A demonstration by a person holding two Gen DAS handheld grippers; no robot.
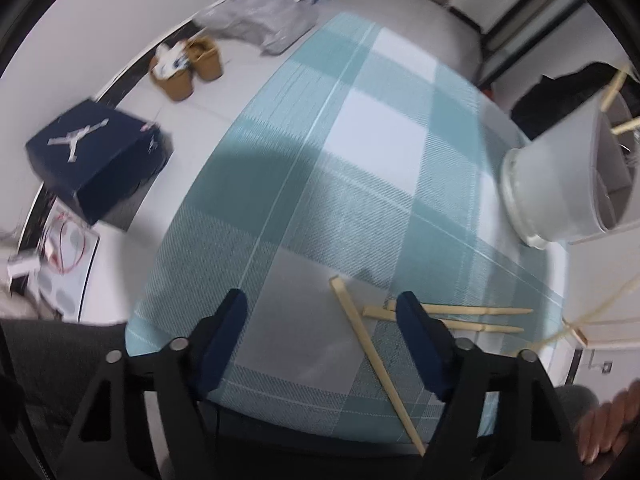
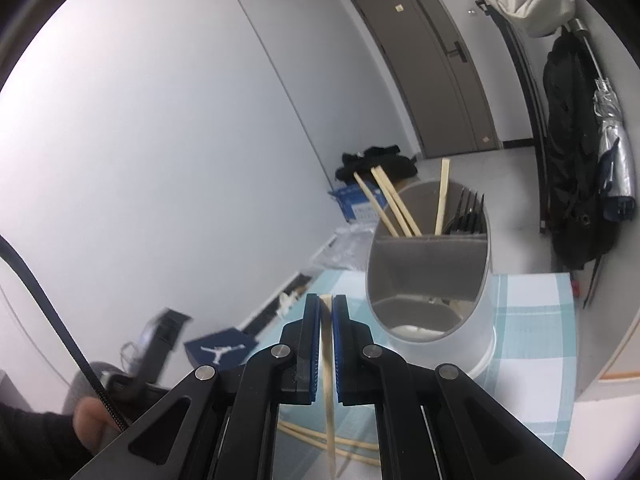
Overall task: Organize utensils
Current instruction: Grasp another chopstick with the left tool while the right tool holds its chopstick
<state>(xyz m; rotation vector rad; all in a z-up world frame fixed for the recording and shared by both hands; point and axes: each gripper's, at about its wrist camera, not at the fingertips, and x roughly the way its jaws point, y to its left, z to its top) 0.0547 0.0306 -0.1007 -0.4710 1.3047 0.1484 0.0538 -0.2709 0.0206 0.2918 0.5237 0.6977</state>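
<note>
The right gripper (image 2: 327, 308) has its jaws closed on a chopstick (image 2: 329, 380) that hangs down over the checked counter (image 2: 532, 320). Just beyond it stands the white holder (image 2: 432, 280), with more chopsticks (image 2: 394, 208) and dark forks (image 2: 468, 212) in its far compartments. The left gripper (image 1: 320, 308) hovers with jaws wide open above three loose chopsticks (image 1: 374, 360) on the counter. A blue box (image 1: 100, 160) sits on the floor beyond.

The left gripper (image 1: 320, 312) is hovering with its jaws spread wide, gripping nothing. The right gripper (image 2: 327, 320) is pinching closed on a chopstick (image 2: 329, 392), its blue pads (image 2: 316, 344) pressing either side.
</note>
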